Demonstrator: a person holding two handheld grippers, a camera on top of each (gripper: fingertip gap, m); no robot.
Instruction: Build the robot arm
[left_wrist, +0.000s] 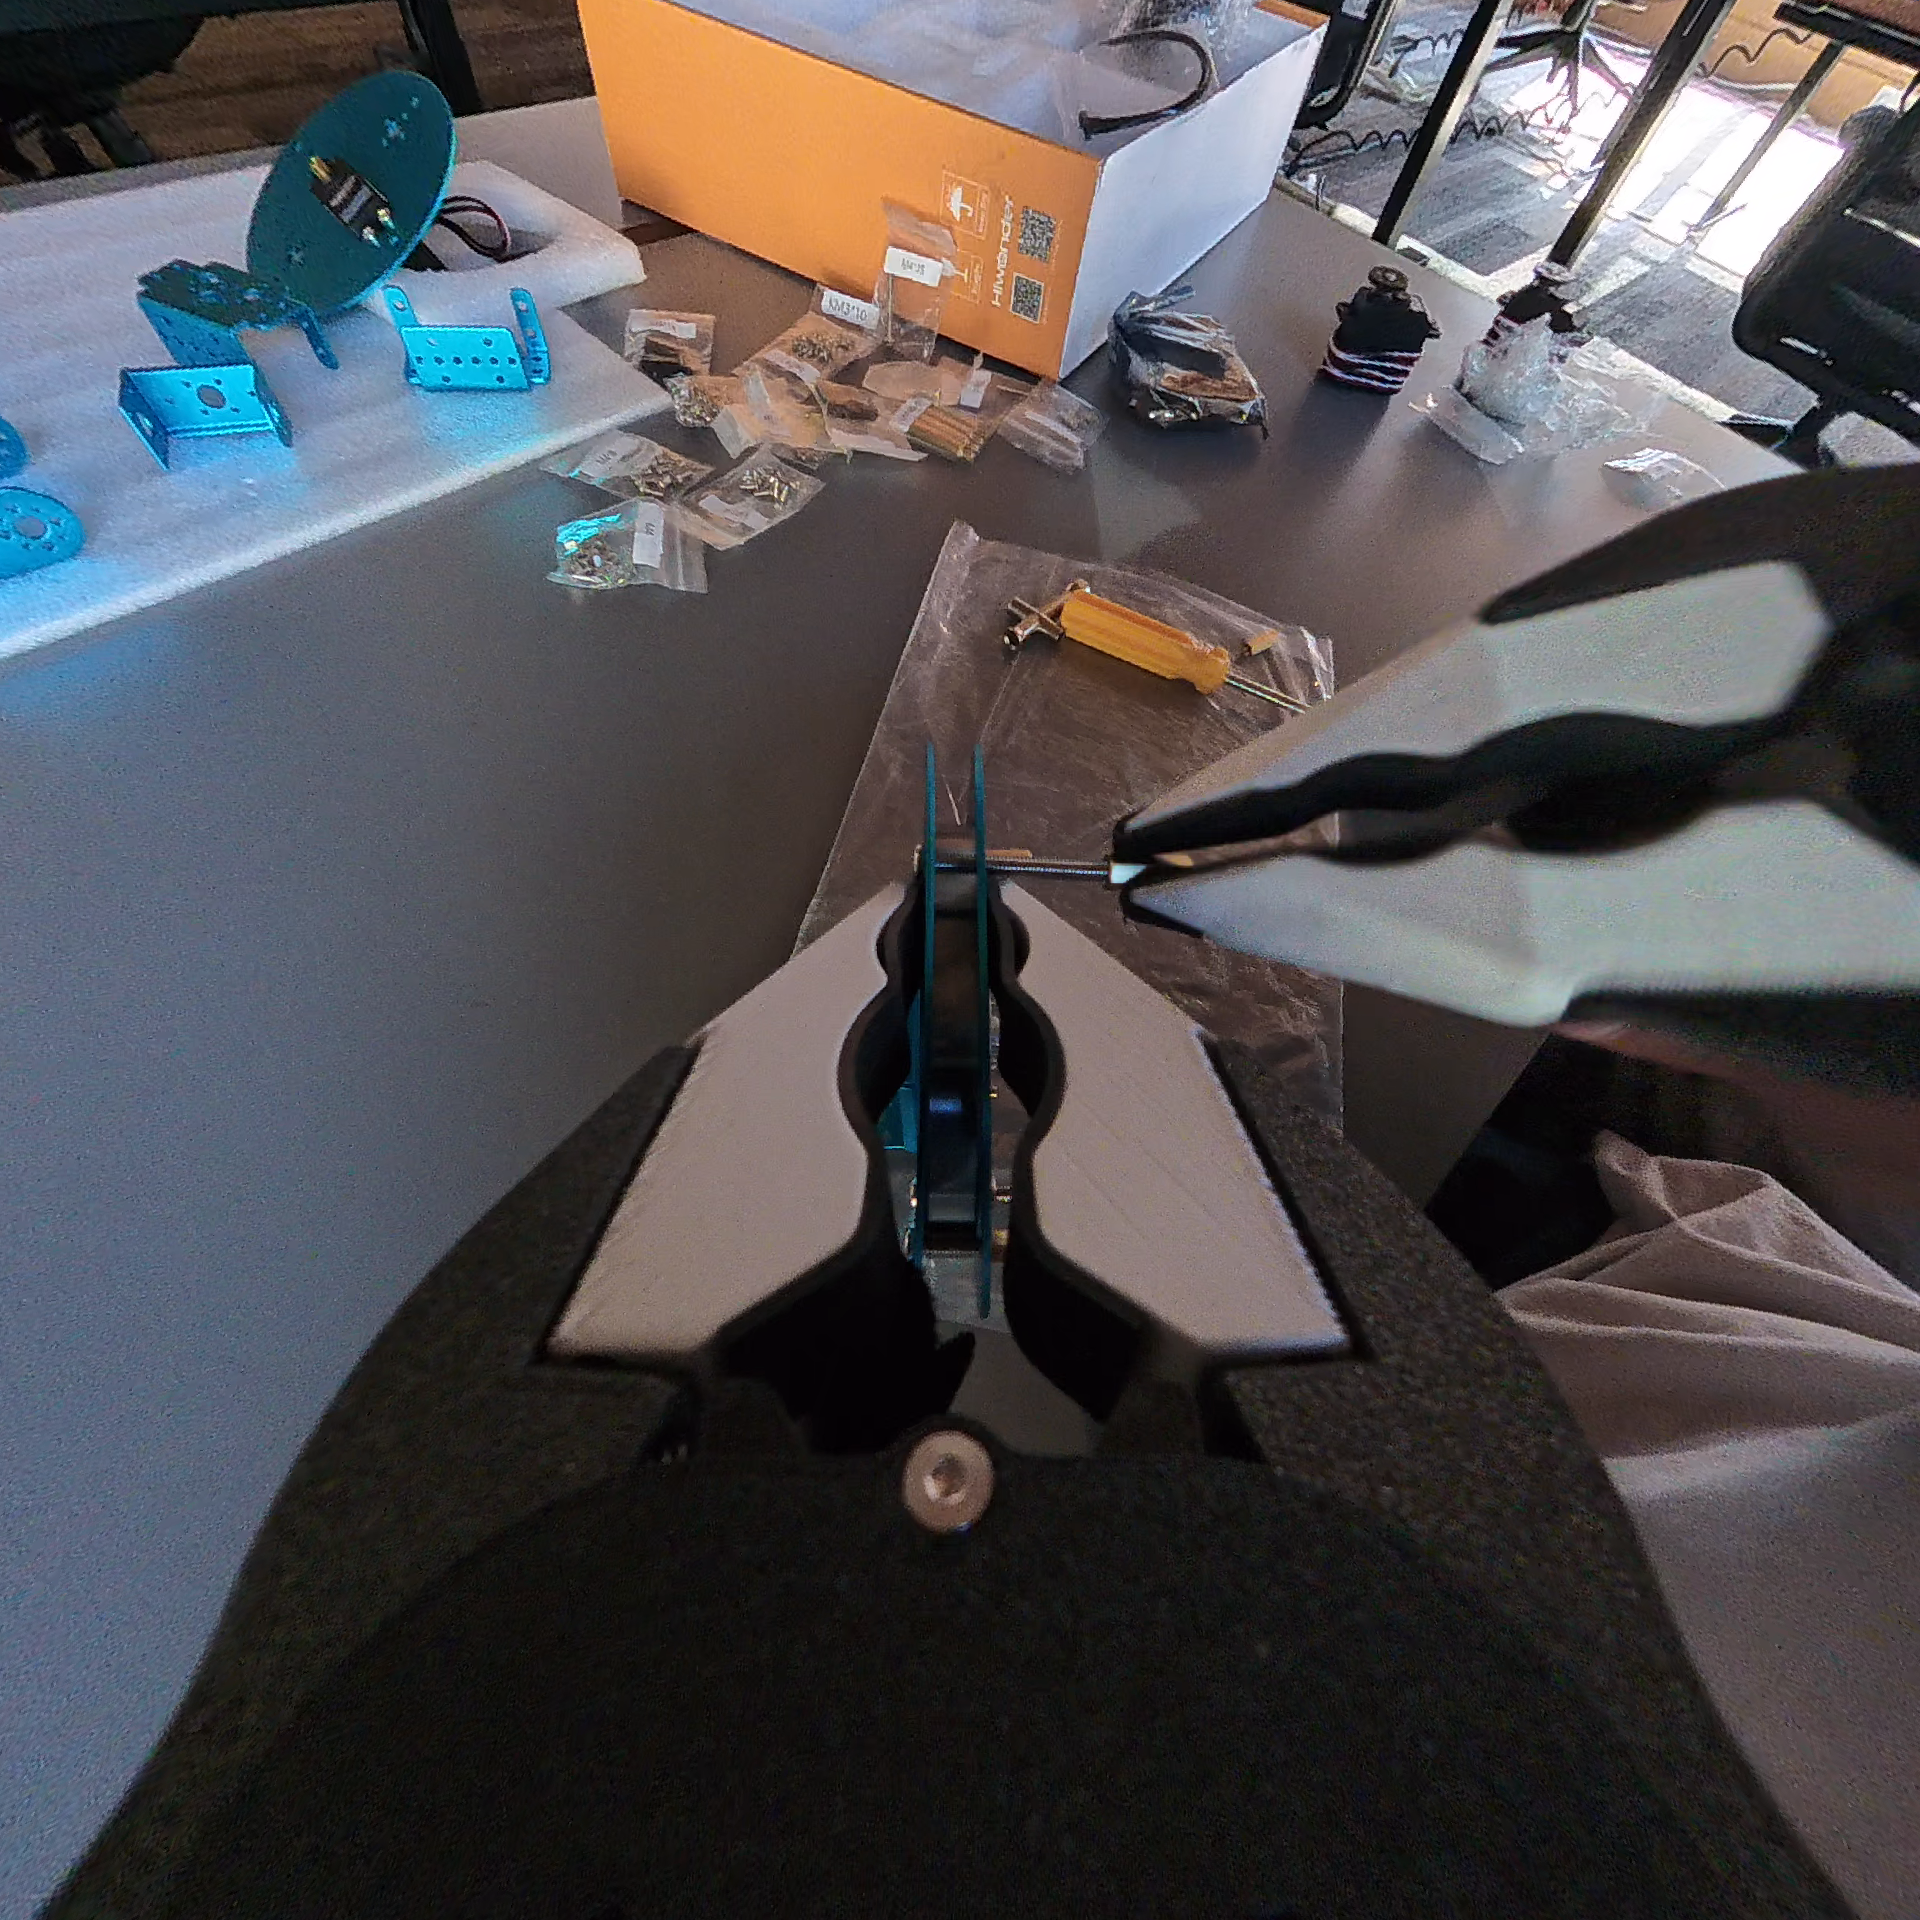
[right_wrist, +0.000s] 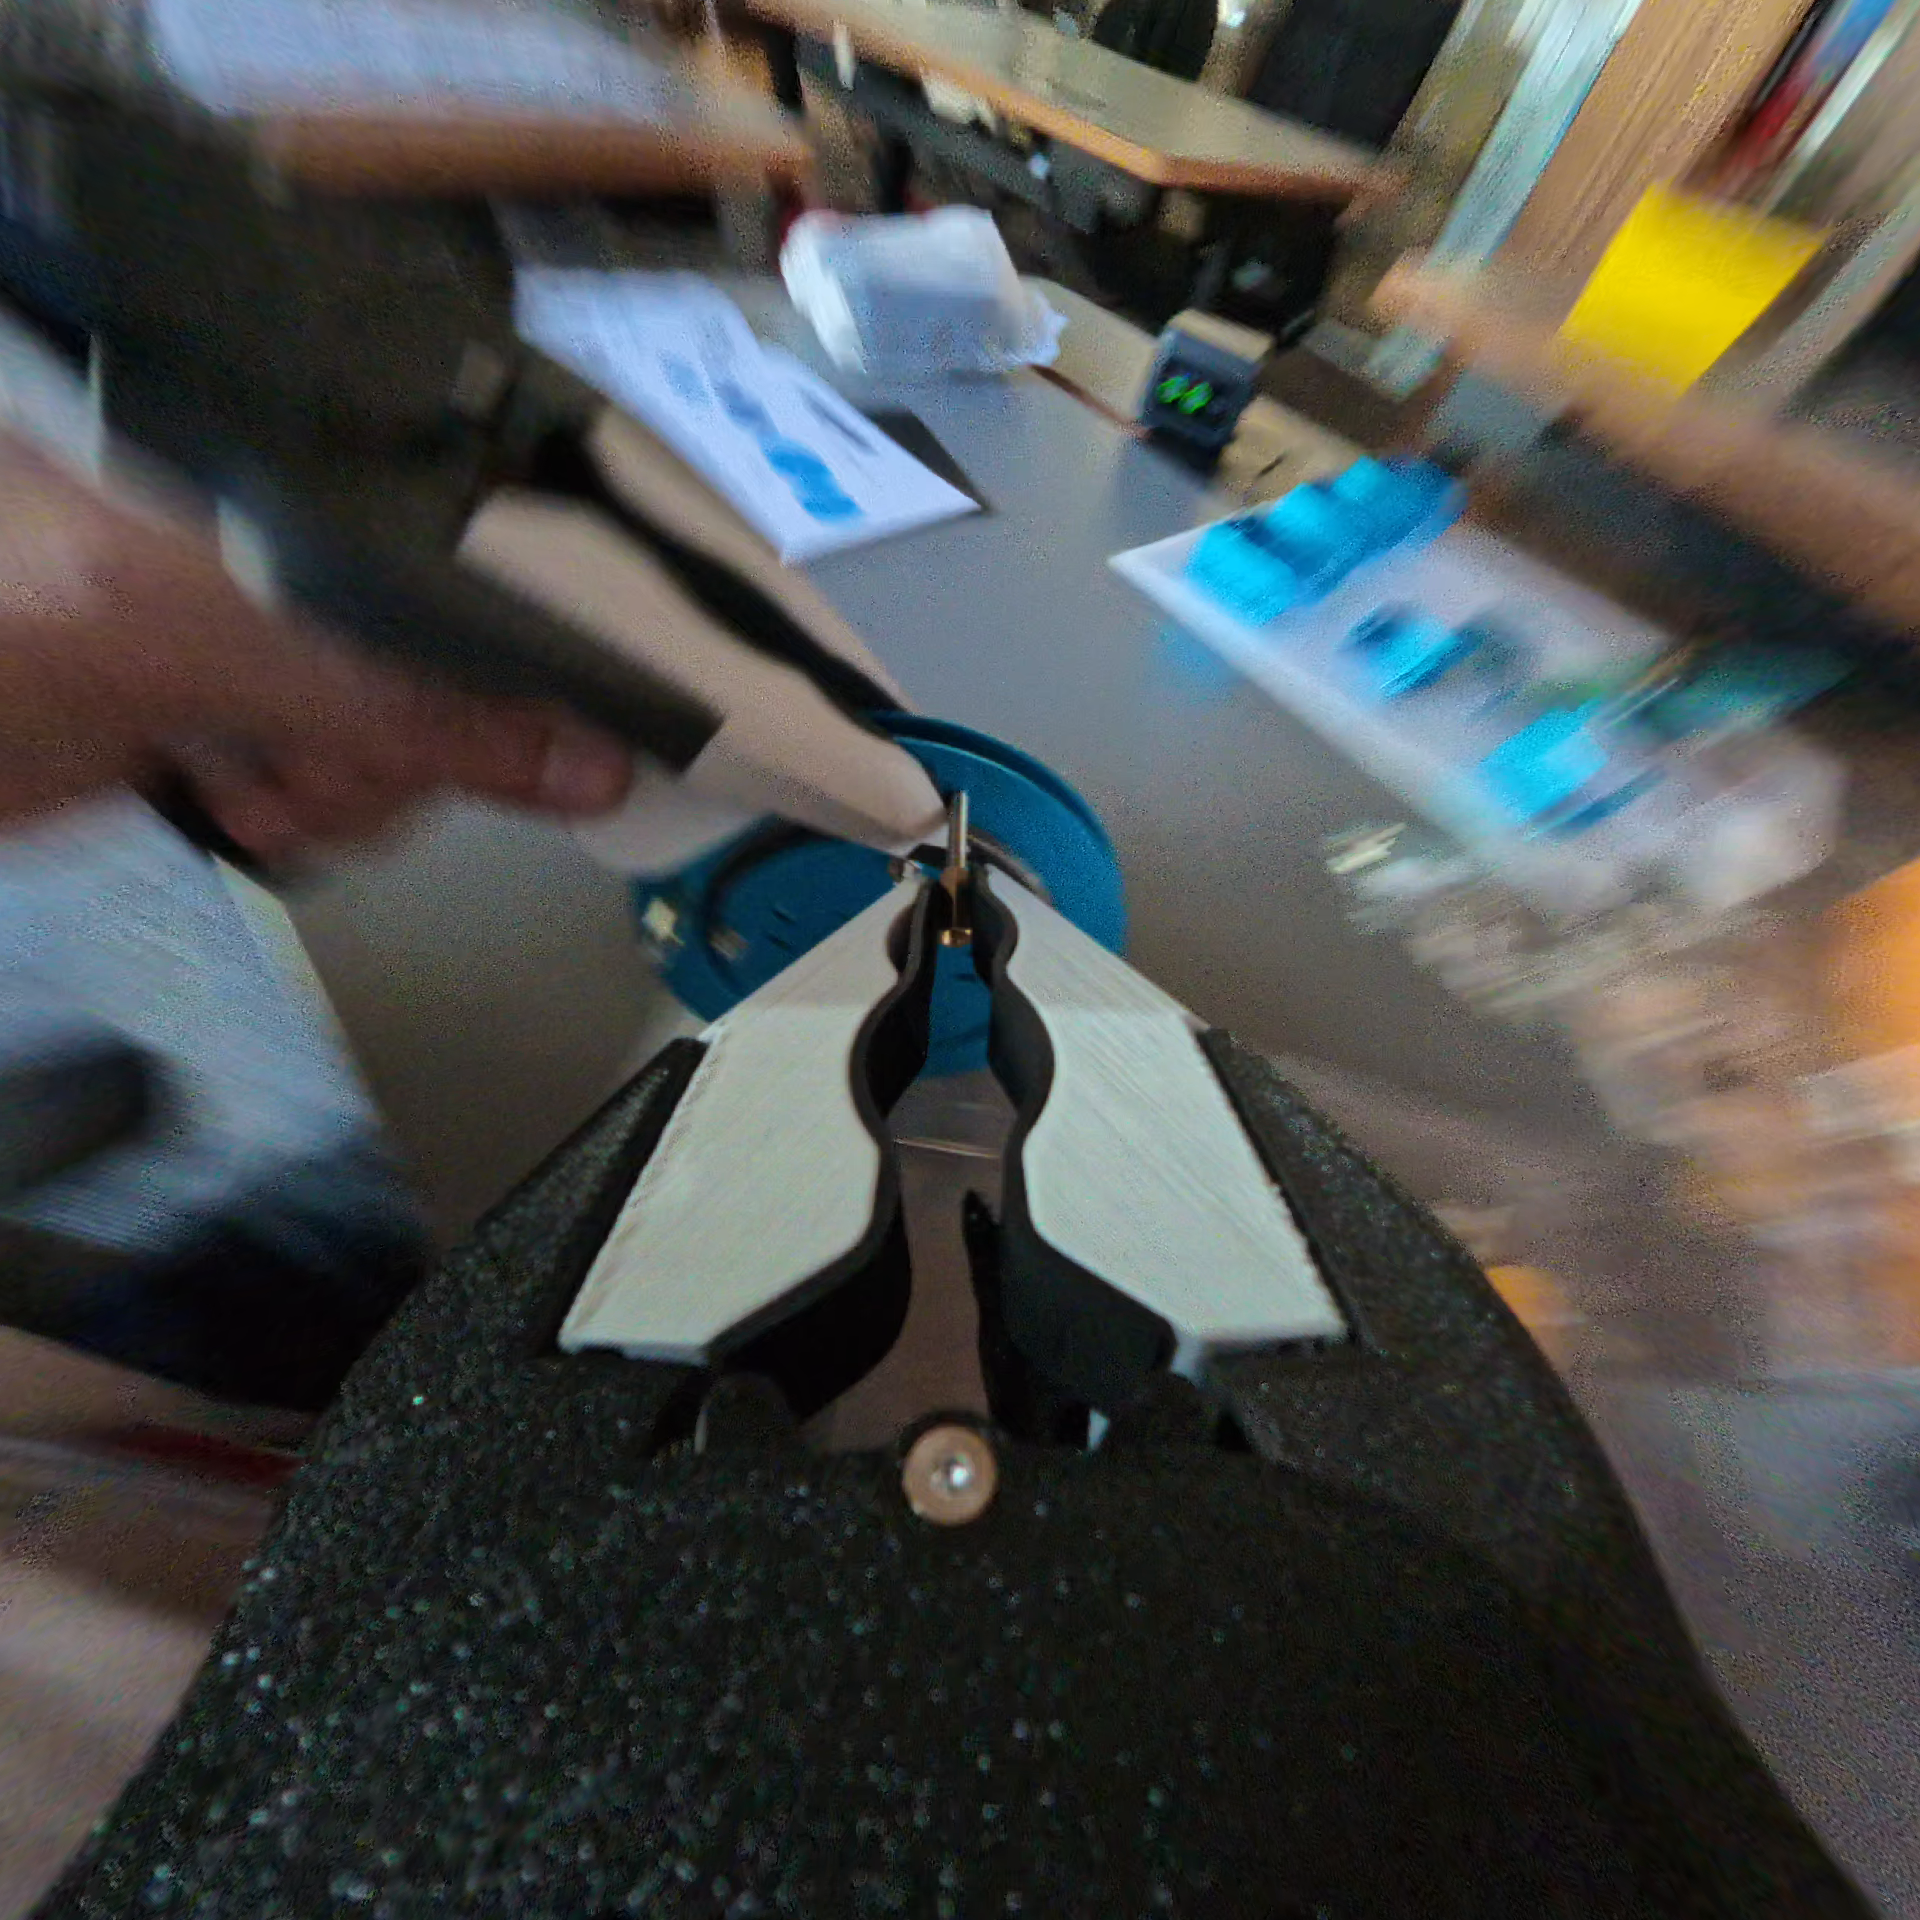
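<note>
A pair of blue discs (left_wrist: 954, 935) is clamped edge-on in the left gripper (left_wrist: 954, 904) above the grey table (left_wrist: 416, 831), while a thin screw (right_wrist: 957, 868) is pinched by the right gripper (right_wrist: 954, 914) at the discs' right face.

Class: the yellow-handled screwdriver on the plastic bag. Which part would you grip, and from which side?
Grip the yellow handle of the screwdriver at mid-length, coming from above with the tongs across it. It lies flat on the clear bag, its thick straight handle offering two opposite sides; the thin shaft would probably slip.
</note>
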